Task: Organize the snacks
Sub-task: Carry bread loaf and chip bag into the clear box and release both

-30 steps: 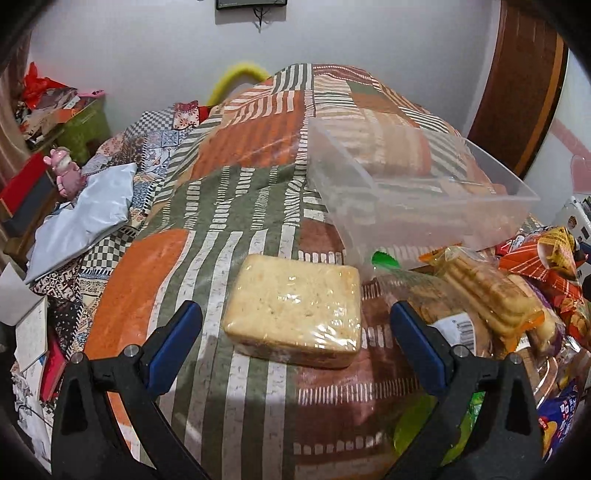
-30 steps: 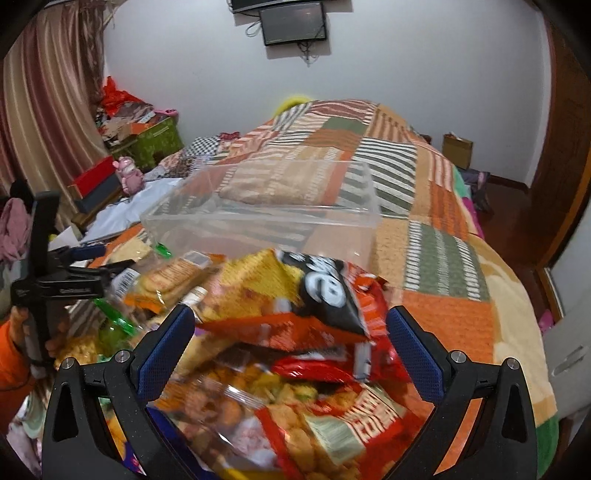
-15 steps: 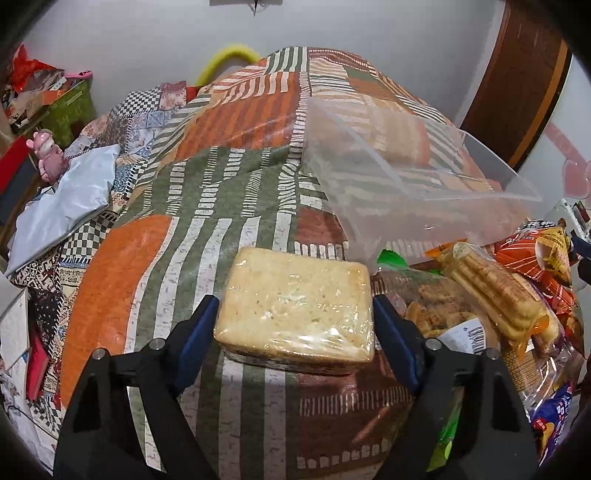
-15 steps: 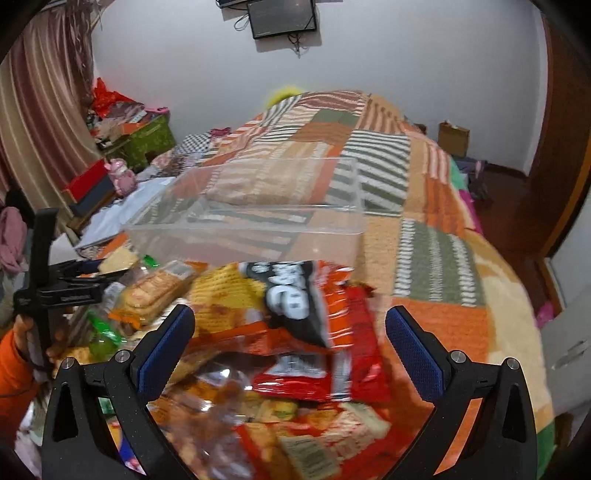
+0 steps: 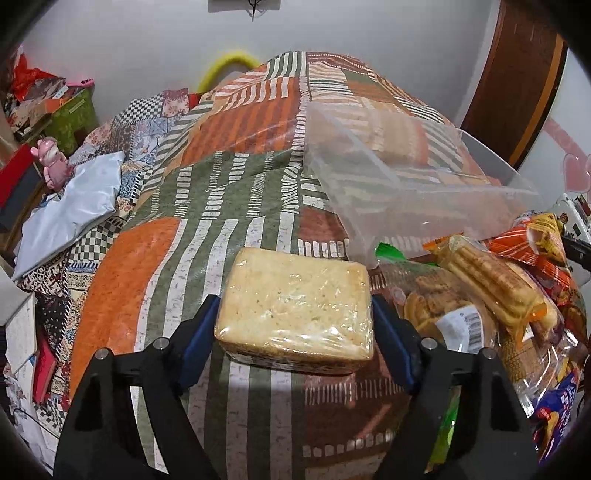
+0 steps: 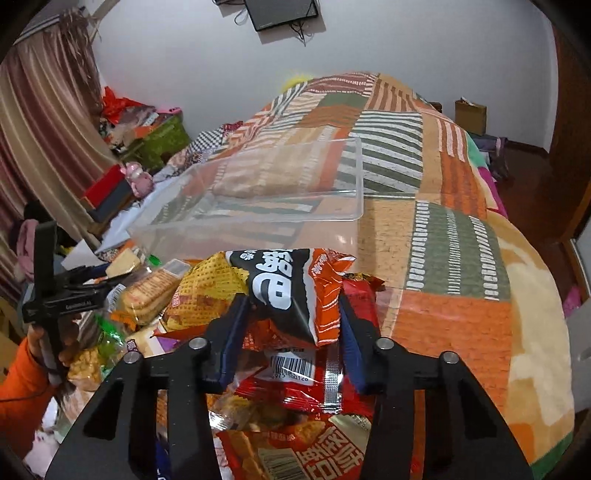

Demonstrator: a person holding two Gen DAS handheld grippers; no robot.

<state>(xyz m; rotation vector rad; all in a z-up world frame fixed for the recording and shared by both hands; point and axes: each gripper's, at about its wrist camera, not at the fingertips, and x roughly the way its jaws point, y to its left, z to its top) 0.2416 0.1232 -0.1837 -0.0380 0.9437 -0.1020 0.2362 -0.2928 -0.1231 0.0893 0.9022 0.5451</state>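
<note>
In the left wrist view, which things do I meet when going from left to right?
Pink toy → grey-blue plastic bag → wrapped bread block in the left gripper → ridged biscuit pack → orange chip bag.

One clear plastic bin (image 6: 258,206) sits on one patchwork bedspread (image 6: 443,258). There are two grippers: the left gripper (image 5: 295,332) and the right gripper (image 6: 291,332). One wrapped block of crackers (image 5: 295,310) shows at the edge of the snack heap. In the heap, one black-and-orange chip bag (image 6: 288,288), one yellow lattice-print bag (image 6: 207,291), one red bag with a barcode (image 6: 306,380), one orange bag of puffed snacks (image 6: 295,446) and two clear packs of biscuits (image 5: 495,288) can be counted; the rest of the pile overlaps too much to number. One pink toy figure (image 5: 53,162) and one grey pillow (image 5: 70,206) lie at the bed's side. One wall-mounted screen (image 6: 284,13) hangs above.
</note>
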